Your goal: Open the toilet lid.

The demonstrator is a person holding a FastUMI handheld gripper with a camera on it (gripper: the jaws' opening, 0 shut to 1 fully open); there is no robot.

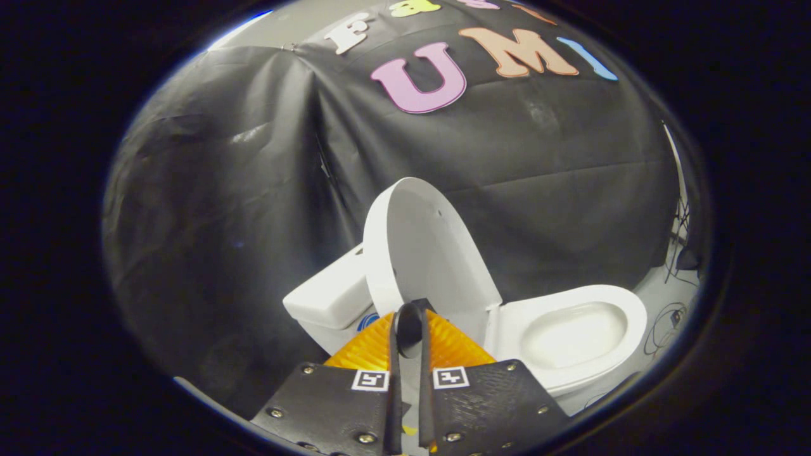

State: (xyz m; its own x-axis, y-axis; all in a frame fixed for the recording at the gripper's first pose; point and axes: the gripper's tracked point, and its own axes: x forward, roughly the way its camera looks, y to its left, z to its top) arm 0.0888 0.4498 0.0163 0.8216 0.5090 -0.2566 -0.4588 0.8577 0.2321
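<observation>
The white toilet lid (pixel 431 247) stands raised, nearly upright, leaning back towards the white tank (pixel 332 294). To its right the seat ring and bowl (pixel 570 332) lie uncovered. My gripper (pixel 410 309) is just in front of the lid's lower edge. Its two fingers are drawn together, the tips meet, and a thin dark gap runs below them. I see nothing held between them. The lid's hinge end is hidden behind the fingers.
The black cloth wall (pixel 253 190) hangs close behind the toilet. Thin cables (pixel 668 316) lie on the pale floor to the right of the bowl. A small blue mark (pixel 367 322) shows on the tank's front, beside my left finger.
</observation>
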